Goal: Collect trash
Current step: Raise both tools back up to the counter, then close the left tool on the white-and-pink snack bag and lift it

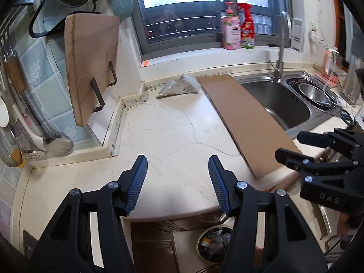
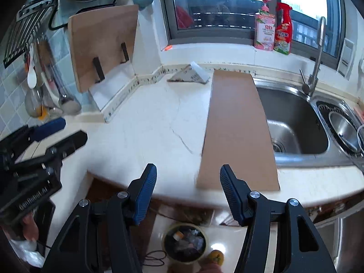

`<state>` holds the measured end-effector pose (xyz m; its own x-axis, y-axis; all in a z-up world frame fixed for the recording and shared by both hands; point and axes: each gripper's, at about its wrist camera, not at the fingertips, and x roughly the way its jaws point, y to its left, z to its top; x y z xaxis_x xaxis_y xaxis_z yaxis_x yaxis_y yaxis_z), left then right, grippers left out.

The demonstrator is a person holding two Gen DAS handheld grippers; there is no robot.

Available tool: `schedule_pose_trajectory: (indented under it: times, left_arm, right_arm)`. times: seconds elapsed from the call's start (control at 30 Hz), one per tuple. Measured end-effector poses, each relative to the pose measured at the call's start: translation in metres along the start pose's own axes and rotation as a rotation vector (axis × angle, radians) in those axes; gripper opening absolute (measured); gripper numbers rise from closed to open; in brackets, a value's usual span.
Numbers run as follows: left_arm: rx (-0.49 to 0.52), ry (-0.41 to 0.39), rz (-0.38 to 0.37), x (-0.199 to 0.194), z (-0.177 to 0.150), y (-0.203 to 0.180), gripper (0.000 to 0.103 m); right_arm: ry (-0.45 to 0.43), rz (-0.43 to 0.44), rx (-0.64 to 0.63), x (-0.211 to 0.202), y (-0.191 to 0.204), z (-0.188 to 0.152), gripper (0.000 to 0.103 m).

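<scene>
A long brown cardboard strip [image 1: 245,122] [image 2: 238,132] lies on the pale counter, partly over the sink's left edge. A crumpled grey-white paper wrapper [image 1: 179,87] [image 2: 191,75] rests at the back by the wall. On the floor below the counter edge stands a round trash bin [image 1: 213,243] [image 2: 185,243] with scraps in it. My left gripper [image 1: 177,161] hovers open above the counter's front, nothing between its fingers; it also shows at the left in the right wrist view [image 2: 61,134]. My right gripper [image 2: 188,169] [image 1: 295,145] is open and empty above the cardboard's near end.
A steel sink [image 1: 277,104] [image 2: 293,122] with a tall faucet [image 2: 315,77] fills the right side. A wooden cutting board [image 1: 91,63] [image 2: 102,45] stands at the left wall beside hanging utensils. Two bottles [image 1: 238,27] stand on the window sill.
</scene>
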<state>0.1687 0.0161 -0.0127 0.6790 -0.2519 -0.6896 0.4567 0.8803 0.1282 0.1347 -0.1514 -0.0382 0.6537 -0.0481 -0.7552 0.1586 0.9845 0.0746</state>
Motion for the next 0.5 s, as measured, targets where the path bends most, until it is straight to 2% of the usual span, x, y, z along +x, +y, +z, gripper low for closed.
schedule_pose_trajectory:
  times: [0.03,0.13,0.23,0.5]
  left_arm:
    - [-0.003,0.003,0.004,0.008,0.006,0.002,0.054]
    - [-0.015,0.029,0.002,0.036,0.026,0.01,0.067]
    - [-0.066,0.084,-0.052,0.071,0.052,0.021,0.068]
    - [-0.24,0.211,-0.064,0.187,0.145,0.045,0.068]
  right_arm:
    - [-0.001,0.002,-0.005,0.005,0.001,0.009,0.059]
    - [-0.01,0.019,-0.022,0.024,0.002,0.044,0.059]
    - [-0.015,0.039,-0.038,0.047,-0.001,0.081,0.059]
    - [-0.025,0.095,-0.061,0.129,-0.041,0.199,0.059]
